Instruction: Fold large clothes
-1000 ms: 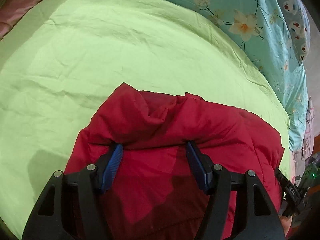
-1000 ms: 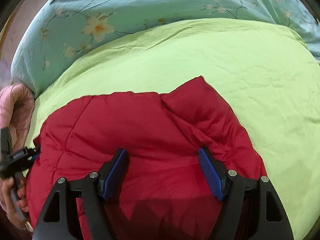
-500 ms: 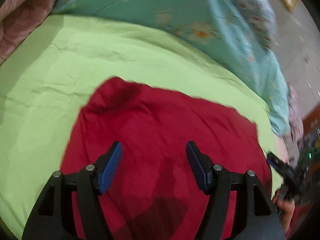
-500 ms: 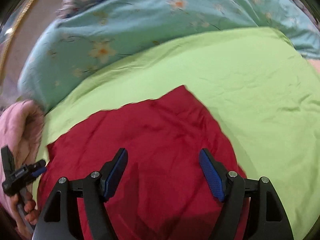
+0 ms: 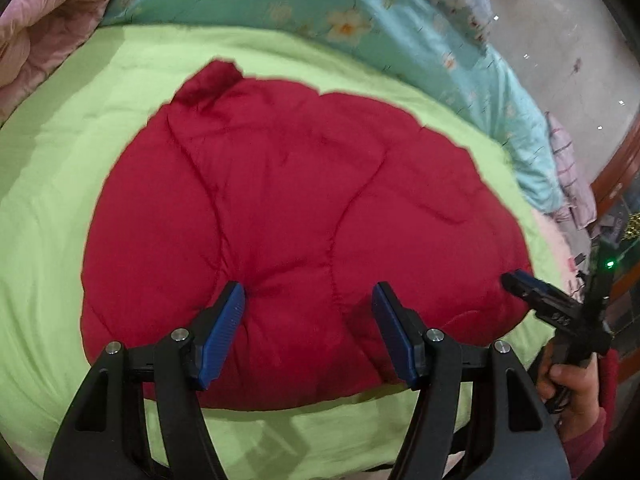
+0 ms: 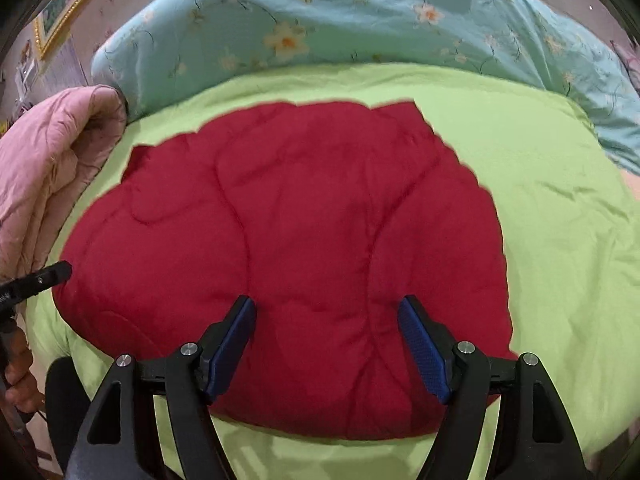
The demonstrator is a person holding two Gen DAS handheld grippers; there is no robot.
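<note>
A red quilted garment (image 5: 288, 216) lies folded into a rounded, puffy bundle on the light green sheet (image 5: 48, 208). My left gripper (image 5: 308, 292) hovers over the bundle's near edge, jaws open, no cloth pinched between the blue pads (image 5: 224, 328). In the right wrist view the same garment (image 6: 304, 240) fills the middle. My right gripper (image 6: 327, 304) stands open over its near edge, with nothing held. The right gripper (image 5: 536, 292) also shows at the bundle's right side, in a hand (image 5: 572, 380). The left gripper's finger (image 6: 40, 280) pokes in at the bundle's left.
A pink quilt (image 6: 44, 168) is bunched at the sheet's left. Along the far side lies a teal floral duvet (image 6: 360, 24). Grey floor (image 5: 560, 52) and a striped cloth (image 5: 568, 168) lie beyond the bed on the right. The sheet's near edge (image 6: 320, 456) runs just below the garment.
Both grippers have drawn back and risen off the red garment. The fold that bulged up over the fingertips now lies flat, and the bundle's near edge has come into view.
</note>
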